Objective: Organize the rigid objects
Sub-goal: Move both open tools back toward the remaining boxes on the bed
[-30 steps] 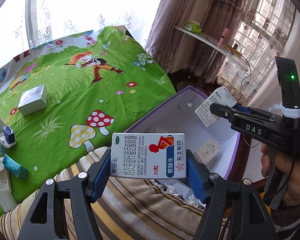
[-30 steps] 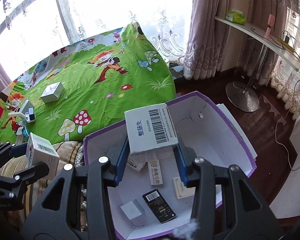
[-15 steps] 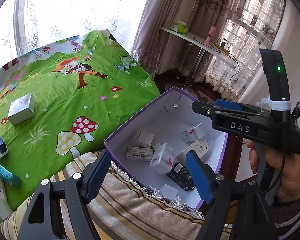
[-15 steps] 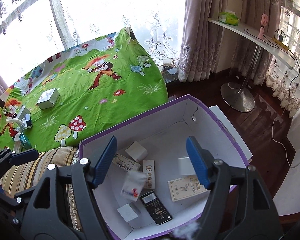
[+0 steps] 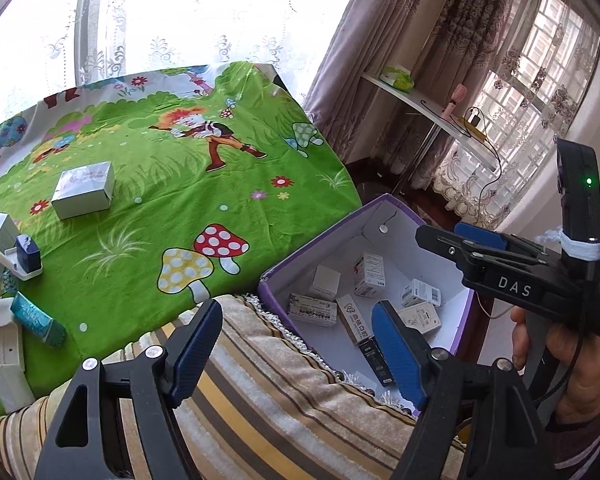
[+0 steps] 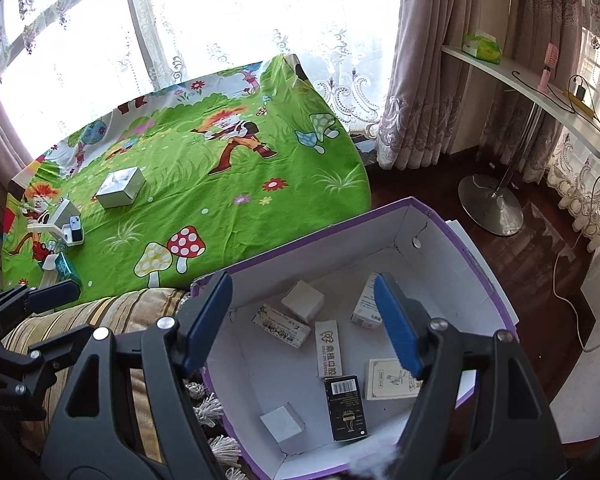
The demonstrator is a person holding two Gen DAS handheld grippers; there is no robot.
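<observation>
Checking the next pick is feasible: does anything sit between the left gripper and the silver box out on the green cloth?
Nothing visible blocks it. The left gripper is open and empty over the striped cushion; the silver box lies alone on the green cloth, apart from the white holder clutter at the cloth's left edge.

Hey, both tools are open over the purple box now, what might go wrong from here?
1. The purple box sits partly past the cushion with floor beside it; a bump might tip it.
2. The silver box lies far off on the green cloth; reaching there, the left tool could knock the white stand.
</observation>
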